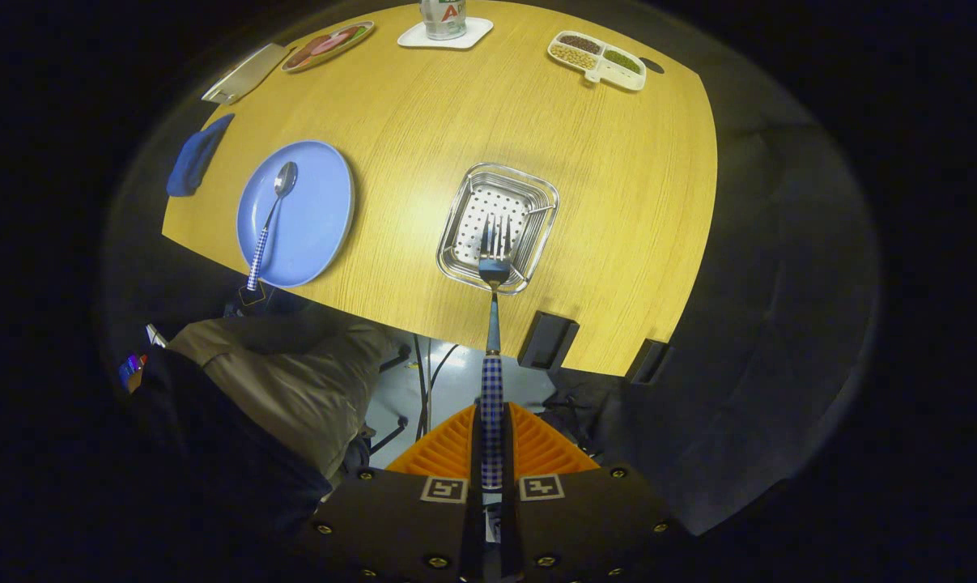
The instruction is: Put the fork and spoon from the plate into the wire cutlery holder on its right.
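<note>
While the spoon (271,220) lies on the blue plate (318,202) near the table's (423,121) left edge, its checked handle reaching past the plate's near rim toward the table's near edge, the fork (493,324) is up in the air. The gripper (491,437) has its two orange fingers (448,449) pressed together on the fork's checked handle, and the tines point down over the wire cutlery holder (465,217), which stands to the right of the plate, close to the table's near edge. From where the fork hangs, its head sits right above the holder's opening, though I can't tell whether the tines have entered it. I'd judge the job less than half done: the fork is lined up but not yet released, and the spoon is untouched. Along the far edge sit a divided snack tray (597,61), a can on a coaster (446,23) and another dish (326,44).
</note>
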A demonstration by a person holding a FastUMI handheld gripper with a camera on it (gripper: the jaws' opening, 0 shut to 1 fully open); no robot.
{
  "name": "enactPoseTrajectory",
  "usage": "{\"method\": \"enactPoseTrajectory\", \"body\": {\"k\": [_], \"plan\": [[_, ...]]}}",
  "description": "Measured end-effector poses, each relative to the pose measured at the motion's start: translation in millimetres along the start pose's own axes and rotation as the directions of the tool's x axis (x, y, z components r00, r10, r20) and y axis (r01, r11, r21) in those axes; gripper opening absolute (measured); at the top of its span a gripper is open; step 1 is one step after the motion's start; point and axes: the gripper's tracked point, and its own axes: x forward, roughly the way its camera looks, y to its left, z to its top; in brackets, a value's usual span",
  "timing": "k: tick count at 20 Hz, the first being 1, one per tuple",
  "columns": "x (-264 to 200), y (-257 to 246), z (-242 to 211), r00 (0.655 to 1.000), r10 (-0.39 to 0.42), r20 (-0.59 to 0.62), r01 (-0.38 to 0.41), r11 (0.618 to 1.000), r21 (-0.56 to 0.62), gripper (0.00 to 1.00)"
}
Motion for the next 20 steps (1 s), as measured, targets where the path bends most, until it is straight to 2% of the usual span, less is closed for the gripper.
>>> {"method": "enactPoseTrajectory", "body": {"k": [6, 14, 17, 20], "plan": [[8.4, -4.4, 19.9, 0.997, -0.006, -0.074, 0.003, 0.999, -0.041, 0.09], [25.1, -6.6, 47.5, 0.980, 0.051, -0.194, -0.053, 0.999, -0.007, 0.09], [34.3, -14.9, 53.0, 0.973, 0.021, -0.228, -0.031, 0.999, -0.041, 0.09], [40.0, -16.9, 59.6, 0.967, 0.026, -0.252, -0.036, 0.999, -0.037, 0.09]]}}
